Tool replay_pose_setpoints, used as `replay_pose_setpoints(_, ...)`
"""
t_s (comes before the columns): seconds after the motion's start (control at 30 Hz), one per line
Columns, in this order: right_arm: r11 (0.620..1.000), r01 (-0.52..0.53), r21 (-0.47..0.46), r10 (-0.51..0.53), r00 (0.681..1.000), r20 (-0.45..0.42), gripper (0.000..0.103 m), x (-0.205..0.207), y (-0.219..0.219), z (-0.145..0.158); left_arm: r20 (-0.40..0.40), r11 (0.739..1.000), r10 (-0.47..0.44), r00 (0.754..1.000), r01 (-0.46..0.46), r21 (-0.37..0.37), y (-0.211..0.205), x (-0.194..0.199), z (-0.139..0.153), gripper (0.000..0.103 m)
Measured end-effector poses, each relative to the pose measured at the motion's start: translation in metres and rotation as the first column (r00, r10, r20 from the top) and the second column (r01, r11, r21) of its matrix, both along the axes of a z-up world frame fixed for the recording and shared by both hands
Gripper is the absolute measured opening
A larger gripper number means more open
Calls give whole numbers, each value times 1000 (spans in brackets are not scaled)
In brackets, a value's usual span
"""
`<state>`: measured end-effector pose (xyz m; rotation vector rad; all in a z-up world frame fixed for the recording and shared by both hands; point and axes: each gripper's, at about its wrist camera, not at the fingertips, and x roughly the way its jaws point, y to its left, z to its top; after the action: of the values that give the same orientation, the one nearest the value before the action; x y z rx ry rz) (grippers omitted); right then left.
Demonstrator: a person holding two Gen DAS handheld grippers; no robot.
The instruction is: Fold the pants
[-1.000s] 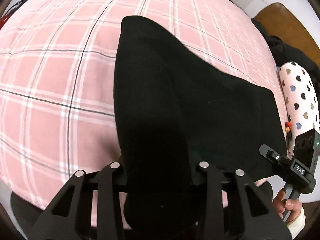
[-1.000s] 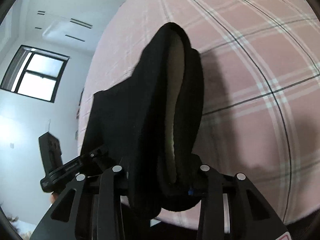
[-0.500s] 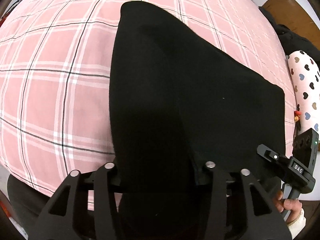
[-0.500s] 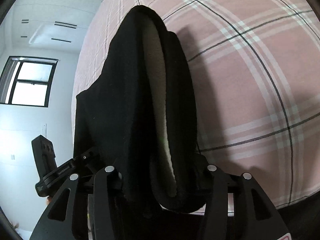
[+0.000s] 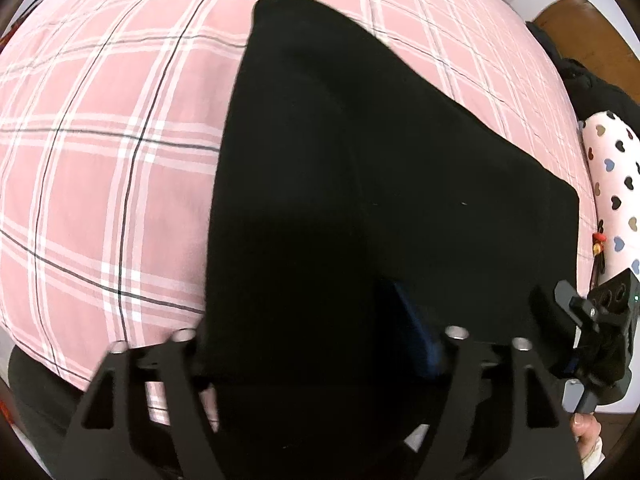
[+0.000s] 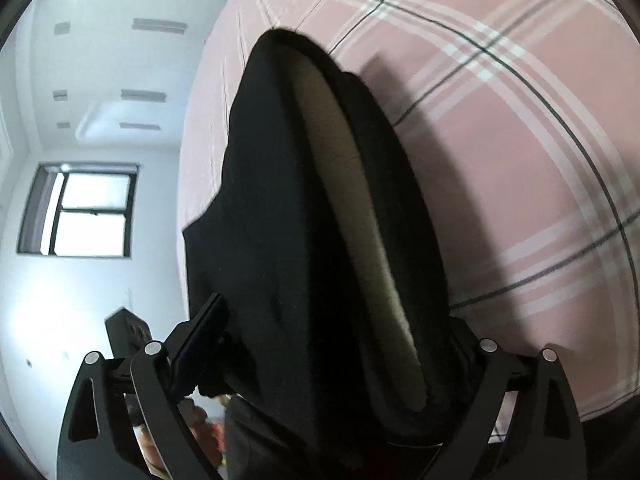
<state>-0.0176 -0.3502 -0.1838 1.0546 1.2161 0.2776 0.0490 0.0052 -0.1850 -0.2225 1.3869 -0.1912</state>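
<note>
Both jaws have just been opening: left gripper [image 5: 316, 344] and right gripper [image 6: 320, 356] wide, pants [image 5: 360, 180] loose between on bed [image 5: 100, 160] — back straight off, don't snag.

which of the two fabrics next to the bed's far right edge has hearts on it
The white cushion, printed with small coloured hearts. The dark bundle just beyond it is plain black, like the pants spread on the pink plaid bed.

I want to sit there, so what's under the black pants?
The black pants lie on a pink plaid bedspread, which shows all around them. Whatever is directly beneath the cloth is covered. The cream lining shows only inside their fold.
</note>
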Motion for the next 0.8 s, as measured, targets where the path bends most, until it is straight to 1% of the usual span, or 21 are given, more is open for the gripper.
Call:
replay_pose_setpoints(0.03, 999, -19, -49, 19, 1000, -10, 82, 0, 1, 2, -3, 1000, 9, 1000, -9, -12, 2, -1, -2, 81)
replay_pose_setpoints(0.07, 997, -26, -77, 25, 1000, -14, 72, -1, 2, 3, -3, 1000, 15, 1000, -15, -21, 4, -1, -3, 81)
replay_pose_setpoints(0.1, 994, -31, -103, 29, 999, -17, 66, -3, 0, 4, 1, 999, 18, 1000, -18, -27, 4, -2, -5, 81)
replay_pose_setpoints(0.13, 994, -29, -104, 28, 1000, -14, 59, -4, -1, 4, 5, 999, 14, 1000, -14, -29, 4, -2, -5, 79)
replay_pose_setpoints(0.17, 996, -19, -85, 18, 1000, -11, 51, -7, -4, 3, 9, 999, 9, 1000, -8, -36, 4, -3, -5, 72)
replay_pose_setpoints(0.2, 997, -14, -73, 13, 1000, -10, 49, -8, -6, 4, 9, 999, 3, 1000, -3, -49, 2, -3, -3, 60)
replay_pose_setpoints(0.23, 997, -14, -81, 14, 1000, -4, 44, -9, -6, 8, 13, 999, 0, 1000, 1, -54, 1, -4, 1, 55)
replay_pose_setpoints(0.27, 995, -21, -94, 21, 1000, 1, 41, -9, -7, 12, 19, 999, -5, 1000, 6, -42, 0, -5, 5, 44)
replay_pose_setpoints(0.3, 994, -27, -109, 28, 1000, 7, 40, -10, -3, 15, 30, 999, -24, 999, 25, -25, -3, -7, 12, 37)
replay_pose_setpoints(0.4, 992, -37, -118, 41, 999, 27, 37, -11, 2, 31, 48, 999, -39, 998, 40, -29, -3, -12, 27, 33)
replay_pose_setpoints(0.47, 991, -53, -121, 58, 998, 36, 37, -10, 4, 45, 66, 998, -45, 997, 47, -37, -3, -18, 41, 32)
replay_pose_setpoints(0.6, 984, -100, -146, 111, 992, 65, 36, -20, 10, 65, 93, 997, -67, 993, 69, -25, -4, -32, 61, 32)
replay_pose_setpoints(0.73, 975, -122, -184, 142, 984, 103, 36, -32, 21, 84, 111, 996, -89, 990, 91, -14, -6, -50, 78, 32)
replay_pose_setpoints(0.8, 975, -132, -178, 155, 981, 117, 36, -38, 22, 91, 118, 995, -97, 988, 99, -10, -6, -60, 87, 32)
